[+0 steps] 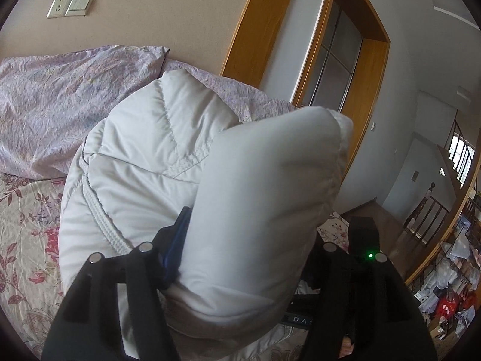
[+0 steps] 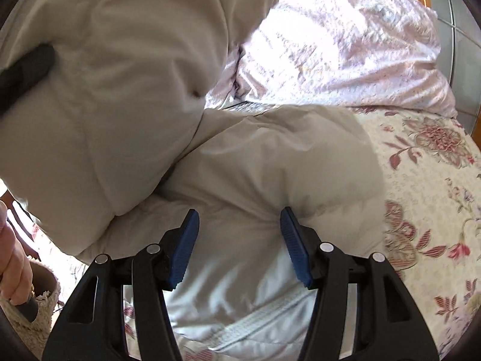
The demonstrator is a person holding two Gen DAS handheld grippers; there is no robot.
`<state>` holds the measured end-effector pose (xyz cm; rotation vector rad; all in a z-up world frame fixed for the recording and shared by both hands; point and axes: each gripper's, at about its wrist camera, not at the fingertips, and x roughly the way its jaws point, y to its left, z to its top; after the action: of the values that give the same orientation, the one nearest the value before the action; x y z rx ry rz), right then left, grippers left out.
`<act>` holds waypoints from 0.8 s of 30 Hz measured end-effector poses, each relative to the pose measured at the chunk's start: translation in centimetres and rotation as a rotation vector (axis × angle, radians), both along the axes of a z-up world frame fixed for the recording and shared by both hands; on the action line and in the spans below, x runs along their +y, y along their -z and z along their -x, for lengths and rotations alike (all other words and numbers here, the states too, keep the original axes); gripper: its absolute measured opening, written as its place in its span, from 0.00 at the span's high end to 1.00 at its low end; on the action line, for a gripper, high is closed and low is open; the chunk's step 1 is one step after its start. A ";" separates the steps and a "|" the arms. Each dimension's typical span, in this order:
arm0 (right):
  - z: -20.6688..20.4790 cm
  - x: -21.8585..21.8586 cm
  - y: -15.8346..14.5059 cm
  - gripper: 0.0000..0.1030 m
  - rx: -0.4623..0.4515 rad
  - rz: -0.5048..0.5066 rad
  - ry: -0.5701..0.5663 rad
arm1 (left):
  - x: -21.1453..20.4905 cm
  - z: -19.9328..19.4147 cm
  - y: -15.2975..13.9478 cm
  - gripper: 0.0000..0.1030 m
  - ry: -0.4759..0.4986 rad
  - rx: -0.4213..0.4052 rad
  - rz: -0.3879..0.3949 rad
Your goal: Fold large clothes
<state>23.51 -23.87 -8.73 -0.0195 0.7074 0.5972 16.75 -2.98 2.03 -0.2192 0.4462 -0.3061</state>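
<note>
White padded jacket [image 1: 144, 162], quilted and puffy, lies on a bed covered by a floral bedspread [image 1: 27, 228], pale with red and pink flowers. One padded fold of the jacket [image 1: 258, 210] is raised off the heap and fills the middle of the left wrist view. Left gripper [image 1: 258, 240]: its near blue pad [image 1: 177, 246] lies against the side of the raised fold; the opposite finger is hidden behind the fabric, so whether the fold is pinched cannot be told. A green indicator light [image 1: 370, 254] glows on the black body at the right side of this gripper. A ribbed white zipper band [image 1: 99, 213] runs down the lower part of the jacket.

Right gripper [image 2: 239, 243]: jaws stand apart, both blue pads [image 2: 186, 249] in view, with the jacket's surface [image 2: 270, 165] bulging between and beyond them; the pad tips reach the cloth, yet whether they press on it cannot be told. A second mass of the jacket [image 2: 120, 75] hangs above at upper left of the right wrist view. A person's hand [image 2: 12, 267] shows at the lower left edge of that view.

Behind the jacket a crumpled lilac quilt [image 1: 60, 105] lies heaped at the head of the bed. Beyond it stand a beige wall with a socket and switch plate [image 1: 70, 4] and a wooden door frame [image 1: 255, 30].
</note>
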 end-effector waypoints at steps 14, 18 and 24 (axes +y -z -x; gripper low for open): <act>-3.7 -8.0 0.6 0.43 -0.089 0.161 0.117 | -4.7 -1.1 1.7 0.23 0.030 0.026 -0.128; -4.7 -9.3 1.5 0.43 -0.068 0.183 0.131 | -5.8 -1.2 2.2 0.20 0.048 0.039 -0.147; -4.4 -9.6 1.8 0.43 -0.061 0.140 0.135 | -6.7 -1.1 2.5 0.16 0.067 0.045 -0.151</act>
<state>27.89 -33.51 -10.56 -0.1187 0.6844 0.4155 17.88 -9.63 -0.50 -0.0640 0.5198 -0.3317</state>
